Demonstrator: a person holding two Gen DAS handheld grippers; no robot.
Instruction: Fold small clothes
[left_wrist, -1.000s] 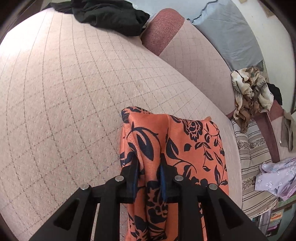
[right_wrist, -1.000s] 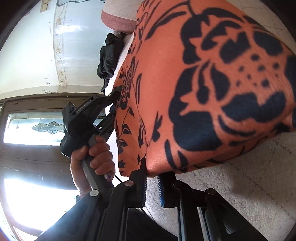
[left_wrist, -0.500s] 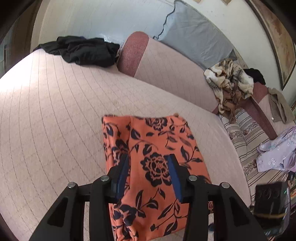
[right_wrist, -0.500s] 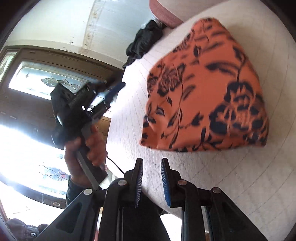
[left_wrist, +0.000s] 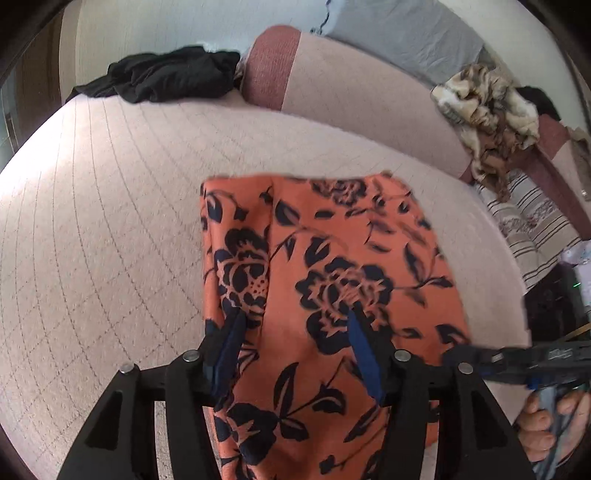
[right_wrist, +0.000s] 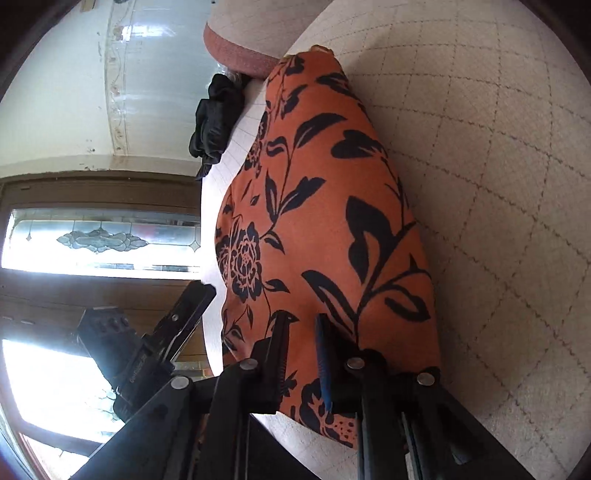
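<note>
the orange flower cloth (left_wrist: 332, 280) lies folded on the pink sofa seat (left_wrist: 110, 221); the left gripper (left_wrist: 295, 354) is opening over it, pads off; the right gripper (right_wrist: 301, 354) looks narrow, maybe holding nothing; pat the fold flat, gently.

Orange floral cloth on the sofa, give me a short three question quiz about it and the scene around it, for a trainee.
1. True or false: the crumpled black garment lies on top of the orange cloth with dark flowers.
2. The orange cloth rests on: A) the quilted pink sofa seat; B) a wooden floor; C) a glass table.
3. In the left wrist view, what is draped over the pink sofa backrest at the right?
Key: 1 false, the black garment lies apart at the seat's far corner; 2 A; 3 a crumpled beige and brown patterned garment.
</note>
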